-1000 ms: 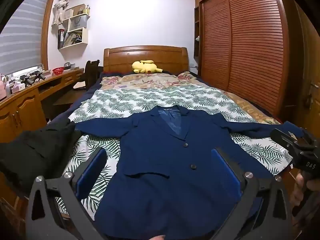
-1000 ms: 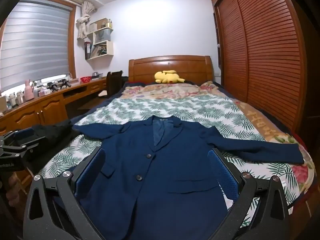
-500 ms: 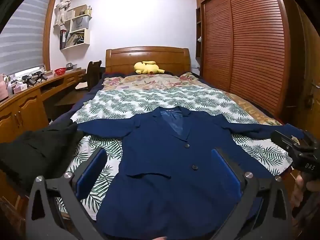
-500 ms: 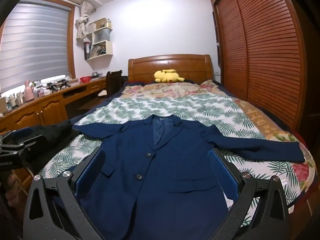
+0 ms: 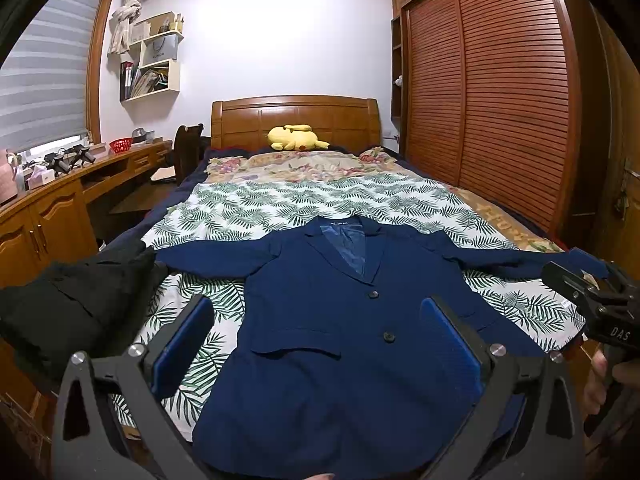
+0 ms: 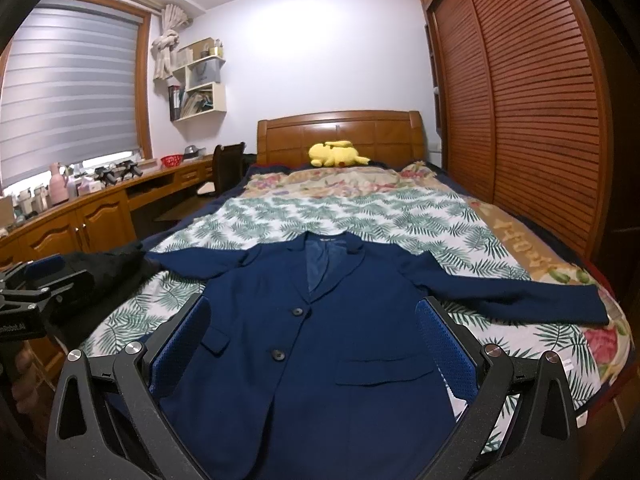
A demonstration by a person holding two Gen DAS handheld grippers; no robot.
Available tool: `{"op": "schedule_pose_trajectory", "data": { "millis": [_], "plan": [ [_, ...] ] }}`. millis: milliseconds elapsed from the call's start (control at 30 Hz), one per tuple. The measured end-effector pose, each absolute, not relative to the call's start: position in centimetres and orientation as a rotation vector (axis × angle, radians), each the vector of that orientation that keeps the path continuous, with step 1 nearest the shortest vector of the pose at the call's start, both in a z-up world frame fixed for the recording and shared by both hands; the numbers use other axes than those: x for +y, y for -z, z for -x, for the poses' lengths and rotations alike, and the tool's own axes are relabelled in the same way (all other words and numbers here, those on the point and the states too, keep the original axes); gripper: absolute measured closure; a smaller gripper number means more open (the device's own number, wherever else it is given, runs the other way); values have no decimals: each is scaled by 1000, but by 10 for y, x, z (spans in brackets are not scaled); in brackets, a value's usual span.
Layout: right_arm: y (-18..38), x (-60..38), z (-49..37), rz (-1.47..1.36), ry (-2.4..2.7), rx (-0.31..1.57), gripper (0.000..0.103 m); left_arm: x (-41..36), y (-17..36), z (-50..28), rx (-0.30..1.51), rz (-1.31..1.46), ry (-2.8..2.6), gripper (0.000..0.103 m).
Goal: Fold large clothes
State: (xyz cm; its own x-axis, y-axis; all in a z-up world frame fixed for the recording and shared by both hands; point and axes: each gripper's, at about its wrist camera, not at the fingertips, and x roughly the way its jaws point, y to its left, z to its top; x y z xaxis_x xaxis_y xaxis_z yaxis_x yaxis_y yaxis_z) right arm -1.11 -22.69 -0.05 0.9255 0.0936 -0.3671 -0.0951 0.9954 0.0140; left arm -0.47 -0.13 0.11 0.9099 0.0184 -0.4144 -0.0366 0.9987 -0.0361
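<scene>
A navy blue blazer (image 5: 332,320) lies flat, front up, on the foot of the bed, buttoned, with both sleeves spread out sideways; it also shows in the right wrist view (image 6: 316,340). My left gripper (image 5: 316,332) hovers above its lower front, jaws wide open and empty. My right gripper (image 6: 312,336) hovers likewise, open and empty. The right gripper also shows at the right edge of the left wrist view (image 5: 592,304), near the sleeve end (image 5: 580,260). The left gripper shows at the left edge of the right wrist view (image 6: 36,292).
A black garment (image 5: 68,304) lies at the bed's left edge. The bed has a leaf-print cover (image 5: 304,204) and a yellow plush toy (image 5: 296,138) by the headboard. A wooden desk (image 5: 52,208) runs along the left; slatted wardrobe doors (image 5: 500,92) stand on the right.
Both grippers have risen and tilted slightly, so the blazer sits a little lower in both views. The blazer has not moved. Both grippers stay open.
</scene>
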Motion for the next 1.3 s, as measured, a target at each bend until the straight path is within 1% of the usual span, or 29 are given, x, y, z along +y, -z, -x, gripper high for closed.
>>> {"op": "schedule_pose_trajectory", "data": {
  "millis": [1300],
  "plan": [
    [-6, -219, 17, -2, -98, 373, 0, -5, -8, 11, 420, 45, -30, 0]
  ]
}}
